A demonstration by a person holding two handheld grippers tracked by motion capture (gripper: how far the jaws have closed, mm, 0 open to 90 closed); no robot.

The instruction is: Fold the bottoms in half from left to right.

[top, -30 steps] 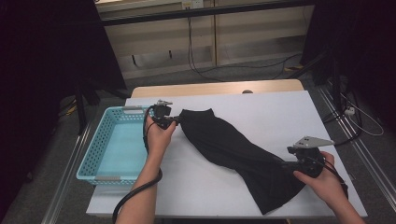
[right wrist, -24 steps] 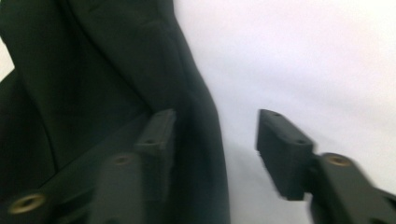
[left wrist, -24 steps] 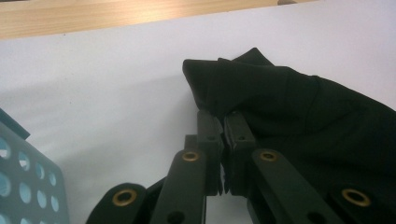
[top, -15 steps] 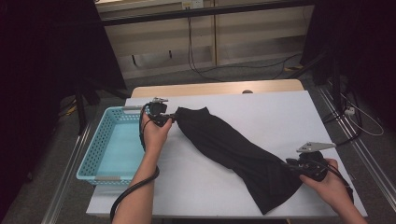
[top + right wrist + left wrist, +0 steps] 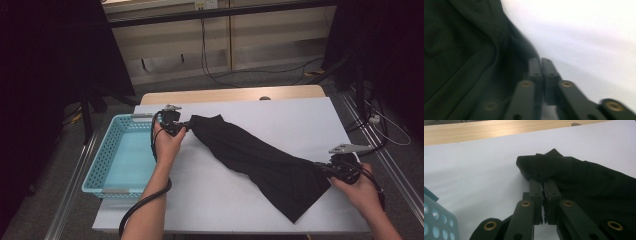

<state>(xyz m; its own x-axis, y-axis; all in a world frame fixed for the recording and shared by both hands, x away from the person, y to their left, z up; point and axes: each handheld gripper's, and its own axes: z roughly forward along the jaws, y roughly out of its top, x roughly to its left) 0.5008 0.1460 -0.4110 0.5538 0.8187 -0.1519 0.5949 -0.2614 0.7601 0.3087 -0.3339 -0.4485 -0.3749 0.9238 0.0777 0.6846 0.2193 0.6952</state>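
Note:
A long black cloth lies slantwise across the white table, from back left to front right. My left gripper is shut on its back-left corner; in the left gripper view the jaws pinch a fold of the cloth. My right gripper is at the cloth's front-right edge. Its jaws have just been closing and now stand together. In the right gripper view their tips meet on the hem of the cloth.
A light blue plastic basket stands on the table's left side, close to my left hand; its corner shows in the left gripper view. A wooden strip runs along the table's far edge. Dark stands and cables surround the table.
My right hand has shifted to the right at the cloth's front end, and its jaws have gone from apart to together on the hem. The left hand has stayed put.

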